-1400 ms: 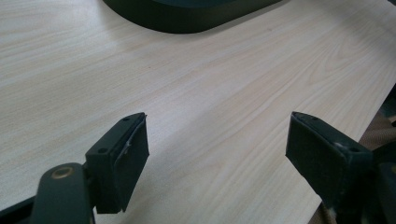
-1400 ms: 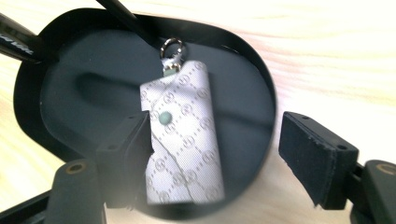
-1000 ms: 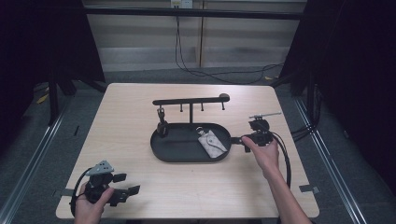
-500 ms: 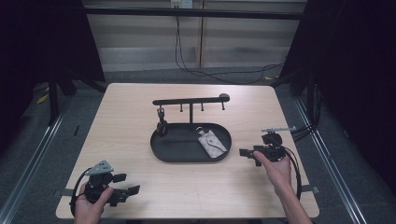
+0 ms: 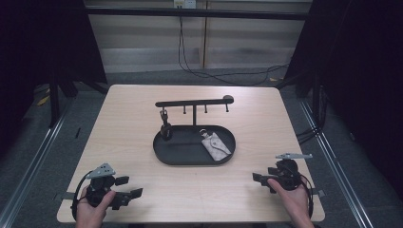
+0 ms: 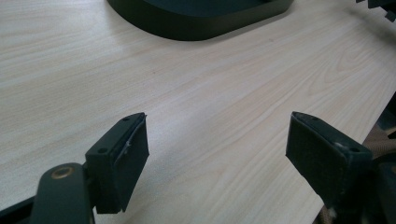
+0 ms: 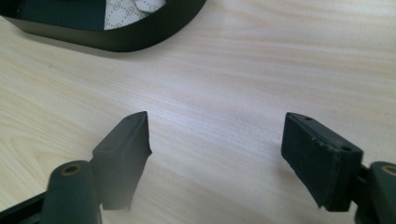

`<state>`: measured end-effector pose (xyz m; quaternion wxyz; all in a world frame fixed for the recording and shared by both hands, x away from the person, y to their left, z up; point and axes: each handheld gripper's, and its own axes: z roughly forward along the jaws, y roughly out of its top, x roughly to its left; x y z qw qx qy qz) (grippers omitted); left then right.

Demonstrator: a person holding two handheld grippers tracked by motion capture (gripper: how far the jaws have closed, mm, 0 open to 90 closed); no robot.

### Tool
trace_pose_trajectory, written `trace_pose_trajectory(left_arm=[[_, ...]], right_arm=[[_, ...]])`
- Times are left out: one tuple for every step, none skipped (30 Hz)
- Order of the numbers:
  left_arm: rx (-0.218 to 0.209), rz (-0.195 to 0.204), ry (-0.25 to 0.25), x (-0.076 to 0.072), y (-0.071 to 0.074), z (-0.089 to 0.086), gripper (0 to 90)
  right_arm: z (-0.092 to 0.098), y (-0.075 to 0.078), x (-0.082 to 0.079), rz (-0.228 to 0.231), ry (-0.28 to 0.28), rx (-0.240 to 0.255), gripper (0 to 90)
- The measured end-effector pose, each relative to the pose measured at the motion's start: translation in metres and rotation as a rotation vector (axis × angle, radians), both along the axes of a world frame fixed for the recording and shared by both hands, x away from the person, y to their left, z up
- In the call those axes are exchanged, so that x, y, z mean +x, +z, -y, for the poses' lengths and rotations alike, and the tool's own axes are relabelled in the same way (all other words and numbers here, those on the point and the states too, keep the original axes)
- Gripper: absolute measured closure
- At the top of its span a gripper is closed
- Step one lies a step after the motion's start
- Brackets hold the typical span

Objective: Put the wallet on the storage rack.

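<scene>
Your right gripper (image 5: 266, 179) stands near the black tray (image 5: 166, 154), at its front right, jaws released and just opening with nothing between them; the key pouch (image 5: 216, 145) lies flat in the tray's right half, seemingly deposited. Your left gripper (image 5: 130, 197) waits at the tray's front left, jaws apart and empty, probably to keep clear.

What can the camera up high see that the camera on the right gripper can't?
High view: the whole black stand with its bar of pegs, a dark key fob hanging from it, and both hands with the left gripper and right gripper. Right gripper view: its open jaws up close, nothing between them. Both: the tray, the patterned pouch and the wooden table.
</scene>
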<state>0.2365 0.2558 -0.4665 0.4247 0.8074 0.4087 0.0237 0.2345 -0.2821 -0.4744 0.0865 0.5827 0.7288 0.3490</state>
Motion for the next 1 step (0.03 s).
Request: trace_pose_trajectory(left_arm=[[0.001, -0.001, 0.000, 0.0000, -0.0001, 0.0001, 21.1]], right_arm=[[0.0032, -0.0018, -0.0004, -0.005, -0.002, 0.012, 21.1]])
